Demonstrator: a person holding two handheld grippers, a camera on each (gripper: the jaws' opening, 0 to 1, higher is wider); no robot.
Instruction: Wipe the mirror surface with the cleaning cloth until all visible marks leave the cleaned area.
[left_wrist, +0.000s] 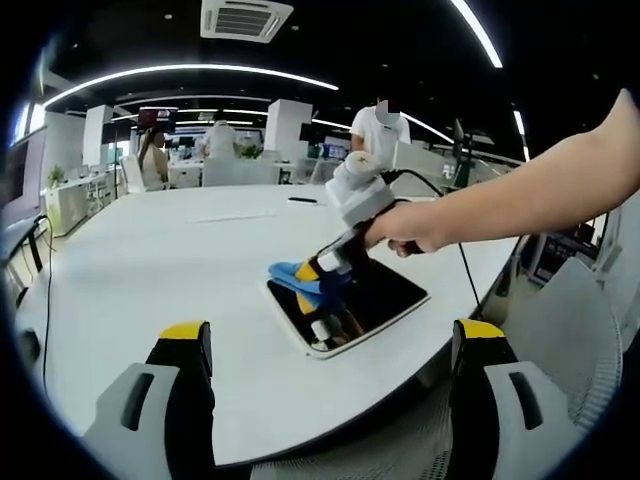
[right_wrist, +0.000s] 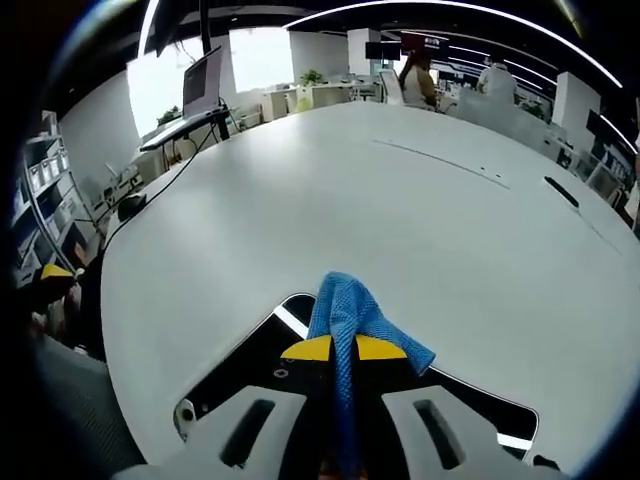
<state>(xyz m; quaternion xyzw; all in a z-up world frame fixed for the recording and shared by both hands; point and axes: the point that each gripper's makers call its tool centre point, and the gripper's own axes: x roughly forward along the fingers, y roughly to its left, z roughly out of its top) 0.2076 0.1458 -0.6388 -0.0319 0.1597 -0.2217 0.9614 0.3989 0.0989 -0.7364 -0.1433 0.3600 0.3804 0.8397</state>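
Right gripper view shows the right gripper (right_wrist: 344, 348) with its fingers clamped on the blue cloth (right_wrist: 350, 310), pressed down on the mirror (right_wrist: 250, 365) on the white tabletop (right_wrist: 300, 200) to wipe it, while the left gripper (left_wrist: 335, 345) waits near with fingers apart.

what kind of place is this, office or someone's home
Most likely an open-plan office, not a home. A large white table fills the foreground, rows of desks with a monitor stand behind it, and long ceiling light strips and a ceiling air-conditioning vent run overhead. People stand in the background.
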